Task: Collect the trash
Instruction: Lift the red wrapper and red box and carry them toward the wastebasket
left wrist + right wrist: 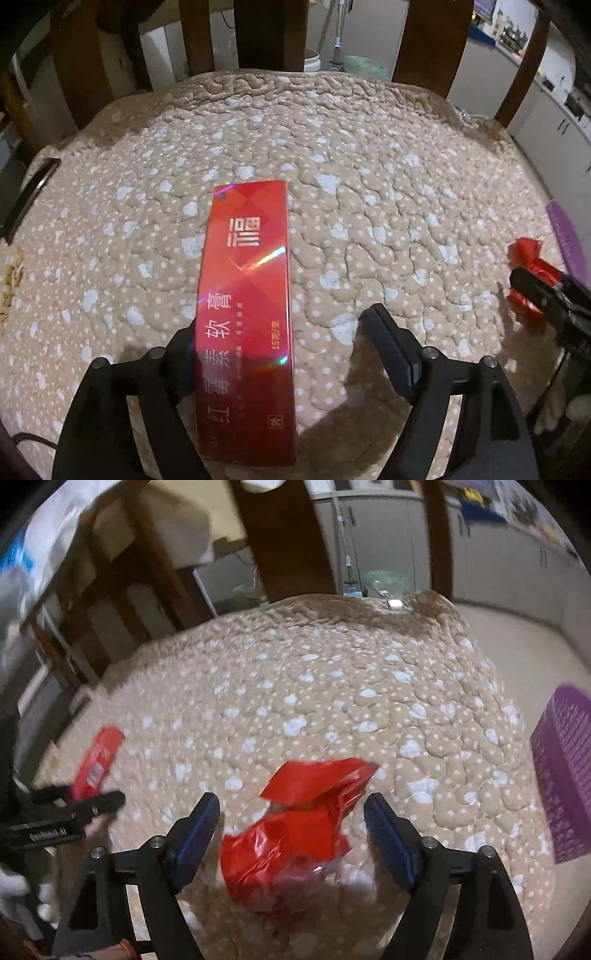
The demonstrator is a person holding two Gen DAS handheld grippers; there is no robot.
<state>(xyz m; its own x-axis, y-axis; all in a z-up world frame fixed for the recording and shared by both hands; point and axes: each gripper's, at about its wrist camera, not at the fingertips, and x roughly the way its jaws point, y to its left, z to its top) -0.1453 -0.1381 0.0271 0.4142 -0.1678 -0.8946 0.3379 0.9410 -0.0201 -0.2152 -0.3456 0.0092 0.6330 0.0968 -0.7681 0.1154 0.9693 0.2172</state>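
Wide quilted chair cushion point(369, 155), beige with pale spots, filling most of both views, backed by dark wooden chair slats point(430, 40) along its far edge. Beyond the right edge, a purple basket point(563, 771), slotted wall upright, apart from everything on the cushion. Near the middle toward the front edge, a long red box point(245, 314) with gold characters, lying flat, its near end between the jaws of the left claw point(280, 347). That claw released: left finger just beside or touching the box's left side, cannot tell which; right finger standing clear, bare cushion between it and the box. Toward the front right part of the cushion, a crumpled red wrapper point(295, 827), glossy foil, between the jaws of the right claw point(291, 834). That claw also released, both blue pads point(391, 842) spread wide with gaps on either side of the wrapper. At the lower left corner of the right wrist view, a white-gloved hand point(14, 893), blurred.
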